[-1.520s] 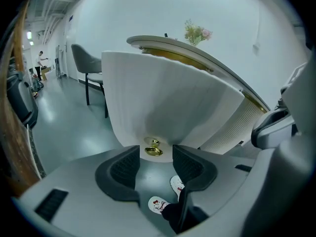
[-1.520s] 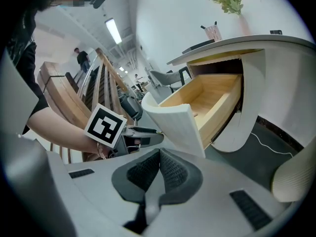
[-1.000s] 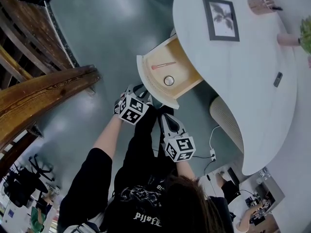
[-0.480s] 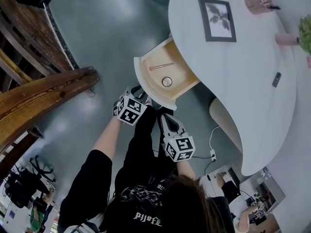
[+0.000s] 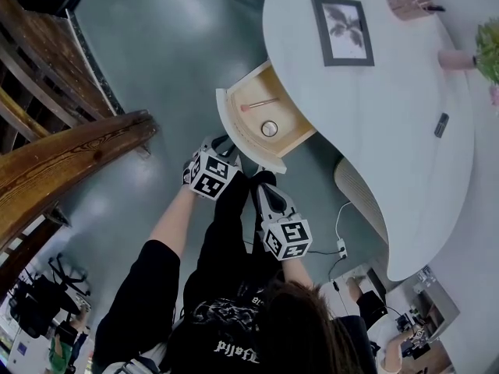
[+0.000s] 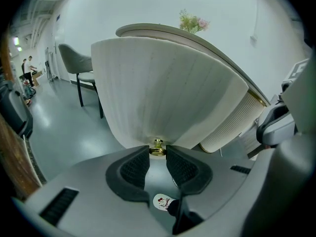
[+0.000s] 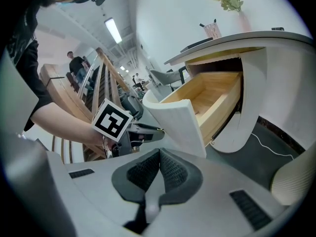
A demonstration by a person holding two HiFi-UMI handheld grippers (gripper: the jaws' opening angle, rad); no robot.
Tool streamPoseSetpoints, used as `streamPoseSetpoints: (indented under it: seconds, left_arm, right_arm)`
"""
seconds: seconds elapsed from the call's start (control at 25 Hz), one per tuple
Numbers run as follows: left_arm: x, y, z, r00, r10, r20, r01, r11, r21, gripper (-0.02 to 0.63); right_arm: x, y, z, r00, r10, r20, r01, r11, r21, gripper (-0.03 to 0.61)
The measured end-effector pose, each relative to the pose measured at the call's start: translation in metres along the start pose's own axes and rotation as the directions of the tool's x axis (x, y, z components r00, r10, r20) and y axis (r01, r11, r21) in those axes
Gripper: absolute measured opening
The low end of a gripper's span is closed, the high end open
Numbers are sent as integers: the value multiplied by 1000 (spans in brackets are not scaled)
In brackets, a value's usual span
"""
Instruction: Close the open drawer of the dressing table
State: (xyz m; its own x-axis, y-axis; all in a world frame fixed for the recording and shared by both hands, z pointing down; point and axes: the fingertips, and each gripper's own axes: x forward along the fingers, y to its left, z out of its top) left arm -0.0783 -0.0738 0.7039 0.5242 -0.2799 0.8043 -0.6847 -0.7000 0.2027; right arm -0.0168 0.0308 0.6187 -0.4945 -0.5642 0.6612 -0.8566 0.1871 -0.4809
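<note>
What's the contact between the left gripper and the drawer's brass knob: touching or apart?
Touching. The left gripper view shows the brass knob between the left gripper tips, both pads against its sides with no gap.

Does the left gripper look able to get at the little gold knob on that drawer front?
Very likely yes: the left gripper is right at it. The brass knob sits between its pads, which seem to press on its sides, and nothing blocks the way to the drawer front.
</note>
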Motion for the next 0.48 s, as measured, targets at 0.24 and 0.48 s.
streamPoseSetpoints:
  seconds: [0.24, 0.48]
  left_arm:
    - [6, -2, 9, 1000, -8, 8, 8, 1000, 14, 118]
    - [11, -3, 16, 1000, 6, 25, -6, 1000, 3, 118]
  right_arm:
    - [-3, -7, 0, 1000, -14, 8, 14, 1000, 17, 26]
    - [-9, -16, 3, 998, -43, 36, 42, 999, 31, 26]
